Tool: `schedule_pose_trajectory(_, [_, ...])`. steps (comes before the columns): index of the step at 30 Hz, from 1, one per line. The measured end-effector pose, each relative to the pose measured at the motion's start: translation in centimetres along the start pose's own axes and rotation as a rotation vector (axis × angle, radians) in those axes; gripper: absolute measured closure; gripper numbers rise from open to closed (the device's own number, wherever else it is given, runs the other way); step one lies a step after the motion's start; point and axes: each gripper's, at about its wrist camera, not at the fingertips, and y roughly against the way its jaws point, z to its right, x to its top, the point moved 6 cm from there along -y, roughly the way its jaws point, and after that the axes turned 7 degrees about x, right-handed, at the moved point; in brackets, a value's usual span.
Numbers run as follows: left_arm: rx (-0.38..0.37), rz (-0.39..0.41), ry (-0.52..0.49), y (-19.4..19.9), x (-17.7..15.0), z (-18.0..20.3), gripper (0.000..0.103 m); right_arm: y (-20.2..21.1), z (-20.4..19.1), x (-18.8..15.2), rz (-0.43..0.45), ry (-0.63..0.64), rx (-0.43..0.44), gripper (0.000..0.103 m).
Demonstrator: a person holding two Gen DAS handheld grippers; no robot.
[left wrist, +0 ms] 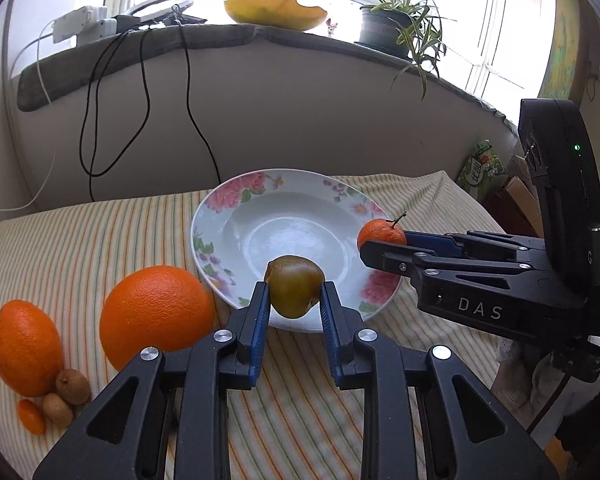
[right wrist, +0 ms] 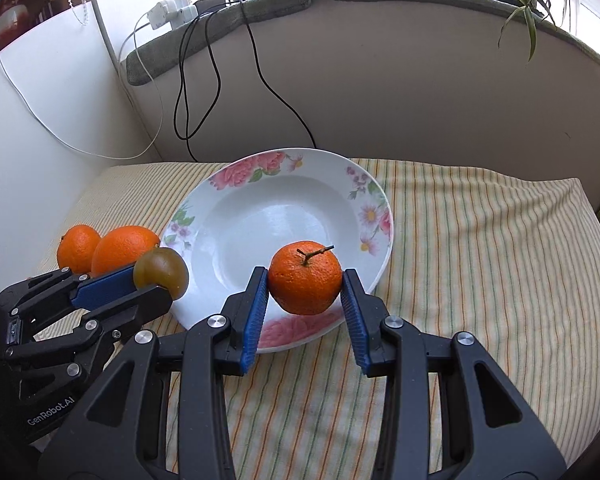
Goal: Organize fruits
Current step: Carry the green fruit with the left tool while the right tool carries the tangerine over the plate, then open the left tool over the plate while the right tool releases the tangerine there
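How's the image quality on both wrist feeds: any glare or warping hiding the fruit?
Left wrist view: windows blown out white, glare on the plate, yet the green fruit in the left gripper is sharp. Right wrist view: fisheye bends the edges; the tangerine in the right gripper is crisp.

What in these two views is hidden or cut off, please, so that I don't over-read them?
- Left wrist view: the small brown fruits beside the left orange are partly hidden behind the left gripper; their count is unclear.
- Right wrist view: those small fruits are not visible at all.
- Both views: the plate's near rim is hidden behind the held greenish-brown fruit and mandarin.
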Motion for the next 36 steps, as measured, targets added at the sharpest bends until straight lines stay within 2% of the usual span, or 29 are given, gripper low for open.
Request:
schedule_pose_trajectory(13, [0.013,-0.035,0.008,-2.4,0.2,0.2,0.079,-1.8,0.2,0.6,-0.016,0.010,0.010,0.064])
schedule_pose_trajectory(21, [0.025,-0.048,0.006,-2.5,0.1,0.1,0.076,-2.0,0.2,0.7,-0.017,0.021,-0.002,0.064])
schedule_pose_trajectory(22, [0.023,-0.047,0.005,-2.4,0.0,0.1,0.073,-2.0,0.2,0.7,-0.019,0.020,-0.003,0.062])
schedule_pose_trajectory(25, [0.027,-0.039,0.002,-2.2,0.2,0.1,0.059,-1.6,0.0,0.9,0.002,0.028,0.000,0.038])
schedule_pose_trajectory(26, [0.027,-0.038,0.003,-2.1,0.2,0.0,0.059,-1.4,-0.1,1.0,0.012,0.035,-0.009,0.032])
schedule_pose_trajectory(32, [0.036,-0.027,0.003,-1.3,0.2,-0.4,0.059,-0.6,-0.5,1.4,0.028,0.046,-0.024,0.029])
schedule_pose_trajectory(36, [0.038,-0.018,0.007,-0.6,0.1,-0.7,0.059,0.0,-0.8,1.3,0.042,0.039,-0.026,0.021])
